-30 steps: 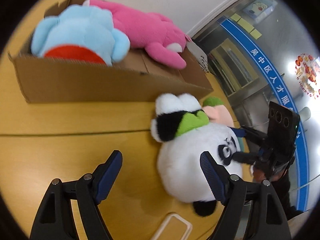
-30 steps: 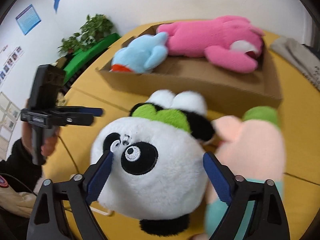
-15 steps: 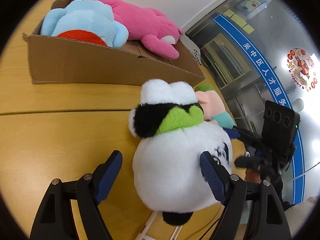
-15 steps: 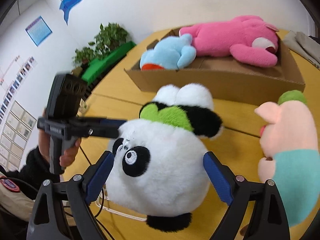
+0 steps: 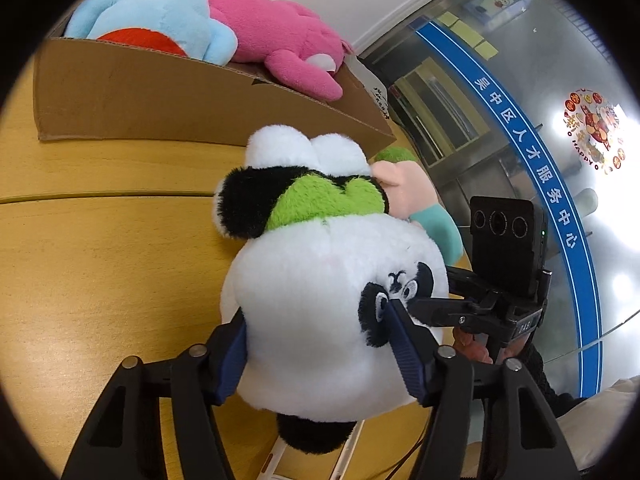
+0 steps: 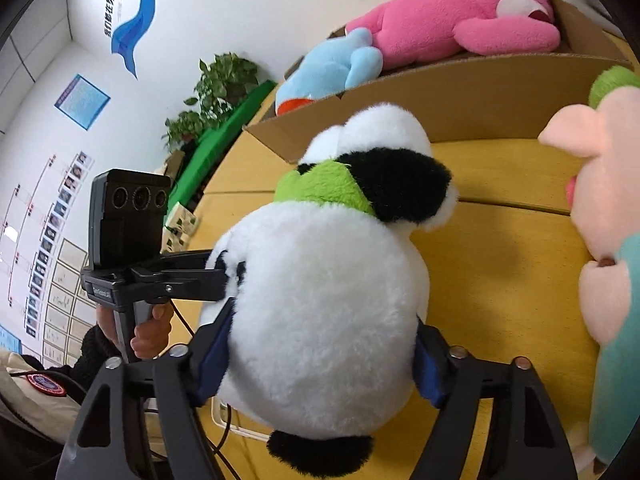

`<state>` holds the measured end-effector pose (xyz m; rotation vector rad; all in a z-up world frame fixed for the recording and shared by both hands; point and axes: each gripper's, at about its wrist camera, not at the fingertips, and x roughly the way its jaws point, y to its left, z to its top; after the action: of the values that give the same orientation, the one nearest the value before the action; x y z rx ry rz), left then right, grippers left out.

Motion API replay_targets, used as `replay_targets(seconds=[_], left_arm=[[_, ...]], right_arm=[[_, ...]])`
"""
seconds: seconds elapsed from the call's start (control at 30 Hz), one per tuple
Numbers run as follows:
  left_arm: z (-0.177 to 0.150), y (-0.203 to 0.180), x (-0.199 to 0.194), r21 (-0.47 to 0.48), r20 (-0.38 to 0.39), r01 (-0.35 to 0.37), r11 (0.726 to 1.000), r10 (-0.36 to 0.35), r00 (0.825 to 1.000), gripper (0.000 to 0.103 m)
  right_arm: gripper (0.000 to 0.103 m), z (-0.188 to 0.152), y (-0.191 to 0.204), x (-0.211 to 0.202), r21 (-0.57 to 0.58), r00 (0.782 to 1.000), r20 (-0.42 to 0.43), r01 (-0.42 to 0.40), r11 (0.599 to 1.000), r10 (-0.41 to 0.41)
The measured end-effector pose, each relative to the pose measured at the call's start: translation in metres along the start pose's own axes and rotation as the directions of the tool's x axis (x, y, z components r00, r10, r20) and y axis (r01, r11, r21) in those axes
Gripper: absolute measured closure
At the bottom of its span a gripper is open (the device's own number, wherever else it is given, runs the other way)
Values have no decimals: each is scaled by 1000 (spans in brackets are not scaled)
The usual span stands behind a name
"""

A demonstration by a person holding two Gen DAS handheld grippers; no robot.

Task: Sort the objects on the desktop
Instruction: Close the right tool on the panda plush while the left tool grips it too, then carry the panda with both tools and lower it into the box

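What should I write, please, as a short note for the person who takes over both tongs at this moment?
Left tongs: shut on the panda plush, pads on its head.
Right tongs: shut on the same panda, from the other side.
Cardboard box on the wooden table holds the blue plush and the pink plush.
Pig plush stands outside the box, right of the panda.
Done: two toys boxed. Left: panda, then pig.

Left gripper [image 5: 320, 350]: black frame arms, silver screws, navy ribbed pads [image 5: 405, 354]. Right gripper [image 6: 322, 356]: same build. Each carries black three-lens camera block [image 6: 129, 216]. Person: black knit cuff [image 6: 93, 354], cream jacket, red-blue round patch [image 6: 45, 384].
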<state>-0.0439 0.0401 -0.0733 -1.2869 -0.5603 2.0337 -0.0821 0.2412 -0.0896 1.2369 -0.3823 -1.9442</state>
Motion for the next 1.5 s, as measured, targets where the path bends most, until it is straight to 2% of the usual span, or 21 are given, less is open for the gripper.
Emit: replay_targets(seconds=[0.13, 0.23, 0.33, 0.43, 0.53, 0.7, 0.8, 0.93, 1.03, 1.17, 1.27, 1.37, 1.47, 1.5], left_arm=[[3, -9, -5, 19, 10, 1, 1000, -1, 1000, 46], [22, -32, -26, 87, 76, -19, 996, 12, 997, 47], [54, -55, -48, 165, 160, -48, 985, 21, 987, 47], [103, -72, -59, 240, 218, -101, 966, 48, 975, 47], [132, -56, -42, 231, 195, -123, 965, 78, 978, 47], [171, -23, -8, 199, 135, -157, 967, 132, 982, 47], [195, -3, 13, 182, 98, -178, 967, 162, 982, 47], [227, 24, 41, 159, 48, -207, 965, 202, 978, 48], [223, 30, 53, 163, 11, -212, 964, 213, 977, 48], [213, 28, 53, 166, 14, -229, 959, 230, 973, 50], [211, 33, 60, 173, -9, -240, 955, 245, 969, 50], [214, 37, 60, 170, -21, -227, 959, 234, 972, 50], [212, 35, 61, 187, -27, -236, 953, 245, 969, 50], [213, 34, 62, 190, -30, -238, 953, 248, 968, 50]], right_arm=[[31, 4, 11, -6, -28, 999, 43, 23, 999, -22], [31, 16, 25, -25, -74, 995, 100, 16, 997, -9], [31, 49, 39, -46, -149, 986, 169, 24, 989, 1], [31, 97, 47, -60, -228, 975, 221, 56, 972, -4], [31, 150, 41, -61, -280, 968, 252, 78, 957, -5], [31, 213, -6, -35, -282, 969, 246, 72, 957, 0], [31, 226, -45, -2, -200, 983, 179, 70, 977, -34], [31, 222, -76, 27, -123, 992, 88, 97, 988, -87], [31, 217, -92, 40, -69, 995, 7, 99, 993, -98], [30, 213, -107, 44, 19, 996, -64, 58, 998, -57], [23, 211, -113, 51, 24, 990, -122, 78, 997, -75], [16, 211, -110, 46, -15, 984, -115, 132, 991, -132], [16, 223, -92, 9, -66, 984, 1, 178, 982, -178], [16, 230, -85, -6, -72, 986, 51, 163, 984, -159]])
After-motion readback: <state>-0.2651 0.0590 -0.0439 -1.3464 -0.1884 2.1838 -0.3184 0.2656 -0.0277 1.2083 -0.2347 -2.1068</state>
